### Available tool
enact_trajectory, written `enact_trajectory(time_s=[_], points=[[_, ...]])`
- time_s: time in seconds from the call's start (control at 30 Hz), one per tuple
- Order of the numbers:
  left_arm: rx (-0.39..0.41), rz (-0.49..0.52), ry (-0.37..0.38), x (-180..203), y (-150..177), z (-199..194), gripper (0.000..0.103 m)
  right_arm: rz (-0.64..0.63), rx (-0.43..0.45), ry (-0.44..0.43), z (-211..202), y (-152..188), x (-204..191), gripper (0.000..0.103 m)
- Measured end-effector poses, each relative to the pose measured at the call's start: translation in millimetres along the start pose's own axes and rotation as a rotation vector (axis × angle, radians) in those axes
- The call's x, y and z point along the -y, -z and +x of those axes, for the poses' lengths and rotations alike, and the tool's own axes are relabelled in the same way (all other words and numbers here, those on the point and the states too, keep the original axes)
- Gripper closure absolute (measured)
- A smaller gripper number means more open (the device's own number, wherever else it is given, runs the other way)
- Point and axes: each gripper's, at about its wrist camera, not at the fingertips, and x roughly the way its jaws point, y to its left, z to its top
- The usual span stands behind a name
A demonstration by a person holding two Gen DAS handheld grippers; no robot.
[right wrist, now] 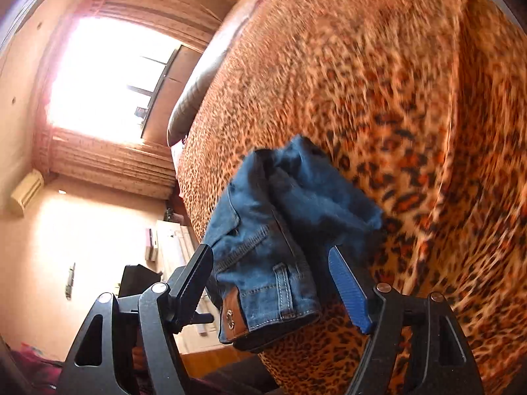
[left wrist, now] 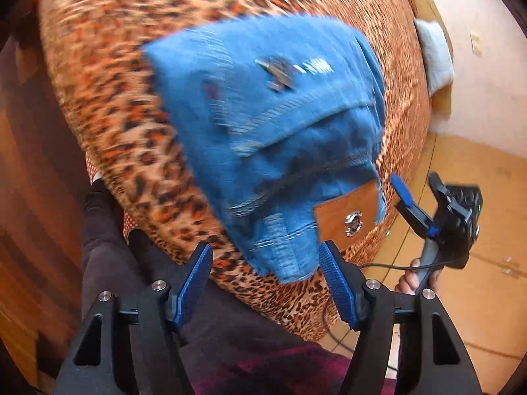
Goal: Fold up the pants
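Blue jeans [left wrist: 263, 125] lie folded in a compact bundle on a leopard-print bedspread [left wrist: 108, 105], the brown leather waistband patch [left wrist: 349, 214] facing me. My left gripper [left wrist: 265, 263] is open and empty, just short of the near edge of the bundle. My right gripper [left wrist: 416, 192] is open and empty off the bed's edge to the right. In the right wrist view the jeans [right wrist: 280, 230] sit at the bed edge, between my right gripper's [right wrist: 271, 258] spread fingers, which hold nothing.
The bedspread [right wrist: 395, 98] covers the whole bed. A pale cushion [left wrist: 434, 52] lies at the far right edge. Wooden floor [left wrist: 477, 230] is on the right. A bright window [right wrist: 108, 75] and a cabinet [right wrist: 171, 247] are beyond the bed. My dark-clothed legs [left wrist: 108, 263] are at the bed's near edge.
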Motion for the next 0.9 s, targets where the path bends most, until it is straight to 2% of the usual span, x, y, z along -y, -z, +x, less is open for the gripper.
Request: enact_trajectory(time_s=[0.07,0.13,0.17,0.2,0.23,0.3,0.37,0.4,0.47,0.5,0.53,0.57,0.6,0.63,0.67,0.7,0.73,0.77,0.8,0.83,0.9], points=[[-0.004,0.02,-0.018,9.2,-9.4,12.1,0.037,0.015,-0.038,-0.011,20.4,5.7,2.4,0.028],[-0.034,0.025,-0.043,17.9,-18.0,26.6,0.047,0.012,-0.059,0.006,43.3,10.6,3.3,0.031],[-0.051,0.018,-0.071,22.8,-21.0,33.6,0.059,0.005,-0.09,0.029,57.8,10.5,3.1,0.057],[-0.058,0.015,-0.076,30.3,-21.9,34.9,0.063,-0.029,-0.146,0.052,73.7,9.1,-3.3,0.086],[-0.044,0.022,-0.042,38.8,-20.3,30.1,0.063,-0.069,-0.162,0.07,75.1,10.3,-12.8,0.086],[-0.002,0.065,0.002,53.5,-16.3,18.8,0.063,-0.191,-0.111,0.073,58.2,-1.9,-47.0,0.087],[-0.003,0.096,-0.009,57.7,-15.4,24.5,0.062,-0.285,-0.035,0.097,33.3,-12.9,-68.5,0.087],[-0.024,0.102,-0.04,53.6,-16.7,36.2,0.059,-0.315,-0.03,0.137,27.0,-20.4,-69.8,0.087],[-0.112,0.066,-0.143,34.5,-19.7,64.8,0.064,-0.335,-0.079,0.257,38.3,-24.0,-53.9,0.085],[-0.16,0.025,-0.133,20.9,-19.1,73.5,0.067,-0.33,-0.153,0.325,54.5,-20.9,-37.2,0.083],[-0.182,-0.023,-0.064,7.5,-16.0,69.6,0.067,-0.328,-0.193,0.391,65.5,-15.6,-24.6,0.075],[-0.177,-0.028,-0.039,2.7,-14.0,59.8,0.067,-0.318,-0.232,0.418,73.6,-9.1,-13.5,0.075],[-0.153,-0.002,-0.032,2.5,-11.2,44.3,0.069,-0.293,-0.23,0.38,70.4,-5.6,-9.3,0.071],[-0.094,0.057,-0.043,4.1,-6.7,20.5,0.069,-0.265,-0.212,0.35,61.9,-5.7,-10.5,0.065],[-0.053,0.093,-0.051,5.2,-4.5,6.0,0.067,-0.242,-0.199,0.327,54.5,-7.7,-12.2,0.055],[-0.012,0.129,-0.06,8.6,-4.7,-11.5,0.061,-0.221,-0.161,0.295,41.0,-11.0,-16.3,0.049],[0.022,0.147,-0.059,11.5,-7.2,-24.1,0.056,-0.218,-0.122,0.279,31.1,-15.4,-20.4,0.047],[0.064,0.153,-0.056,13.9,-11.7,-35.4,0.046,-0.218,-0.072,0.261,21.9,-21.8,-26.4,0.041],[0.104,0.148,-0.06,15.7,-17.1,-42.6,0.041,-0.215,-0.046,0.246,18.4,-27.9,-30.5,0.039],[0.141,0.137,-0.065,18.5,-27.9,-48.2,0.041,-0.213,-0.023,0.22,19.3,-35.8,-36.4,0.039],[0.15,0.125,-0.053,24.6,-35.0,-43.7,0.041,-0.22,-0.015,0.198,31.0,-49.0,-49.0,0.039]])
